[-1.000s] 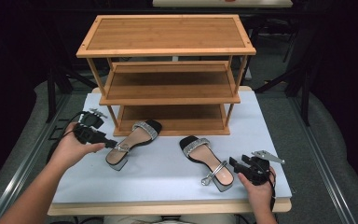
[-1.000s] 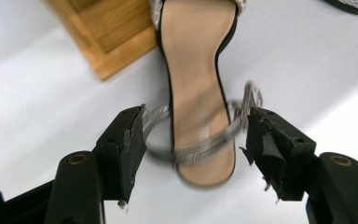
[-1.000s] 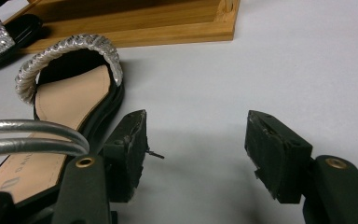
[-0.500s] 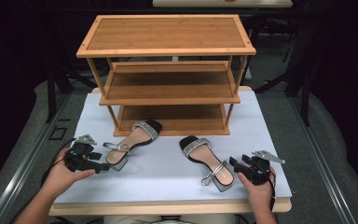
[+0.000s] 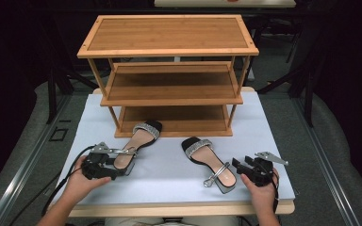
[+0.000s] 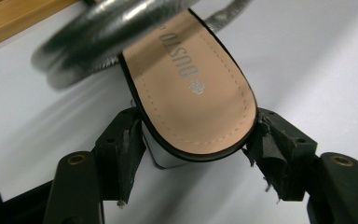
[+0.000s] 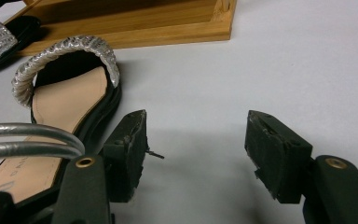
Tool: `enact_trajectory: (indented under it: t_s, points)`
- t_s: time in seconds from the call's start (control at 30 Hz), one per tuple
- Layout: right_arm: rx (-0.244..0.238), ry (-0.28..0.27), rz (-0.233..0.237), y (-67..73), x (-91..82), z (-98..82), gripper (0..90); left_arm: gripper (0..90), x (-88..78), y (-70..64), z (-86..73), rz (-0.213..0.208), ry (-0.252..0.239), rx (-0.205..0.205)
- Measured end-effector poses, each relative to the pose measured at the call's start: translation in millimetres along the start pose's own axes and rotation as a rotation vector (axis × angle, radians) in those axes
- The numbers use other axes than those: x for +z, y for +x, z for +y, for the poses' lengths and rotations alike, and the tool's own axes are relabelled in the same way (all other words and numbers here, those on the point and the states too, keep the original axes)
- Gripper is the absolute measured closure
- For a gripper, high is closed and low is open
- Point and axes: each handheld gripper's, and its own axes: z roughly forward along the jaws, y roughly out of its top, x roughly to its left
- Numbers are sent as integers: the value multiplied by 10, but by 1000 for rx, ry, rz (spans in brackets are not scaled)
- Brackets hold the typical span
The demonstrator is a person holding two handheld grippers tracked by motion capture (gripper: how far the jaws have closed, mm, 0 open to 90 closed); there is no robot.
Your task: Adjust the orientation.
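**Clerk:** Item one, the left side?

**Operator:** I had the left gripper (image 5: 117, 170) at the near-left of the table (image 5: 169, 165), its jaws spread wide to either side of the heel of the left sandal (image 5: 134, 143). In the left gripper view the heel end (image 6: 191, 98) sat between my two pads (image 6: 126, 140), a slight gap on each side, so I saw no firm grip. That sandal lay on the white surface, toe with its glittering strap pointing at the rack's bottom shelf.

**Clerk:** Item two, the right?

**Operator:** The right gripper (image 5: 239, 165) rested near the table's near-right corner, jaws wide apart with bare white tabletop between them. The right sandal (image 5: 209, 159) lay just beside it; in the right gripper view it ran along the outside of my left pad (image 7: 130, 149), silver ankle strap (image 7: 32, 140) looping up nearby. Whether pad and sole touched, I could not tell.

**Clerk:** Fixtures?

**Operator:** One wooden shoe rack (image 5: 169, 70), three tiers, standing at the far middle of the table.
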Motion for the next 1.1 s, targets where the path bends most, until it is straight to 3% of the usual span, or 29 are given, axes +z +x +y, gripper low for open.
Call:
enact_trajectory:
  t_s: [0.03,0.1,0.33,0.7,0.8,0.9,1.1]
  points:
    - [0,-1,0,1,0,0,384,349,53,-47,-12,-20,-15,14]
    - [-3,3,-1,1,-3,1,383,314,109,-93,-18,-15,-15,22]
    - [3,-5,5,-1,10,-2,383,294,299,-161,-35,14,-39,5]
    - [5,-5,7,-3,11,-2,384,308,238,-193,-18,33,-49,3]
    - [4,-3,6,-4,14,-2,384,310,170,-246,80,54,-43,18]
    - [4,-4,6,-3,15,-2,384,310,153,-292,188,53,-25,-17]
    - [4,-5,7,-2,11,-2,384,312,315,-360,373,77,-35,-83]
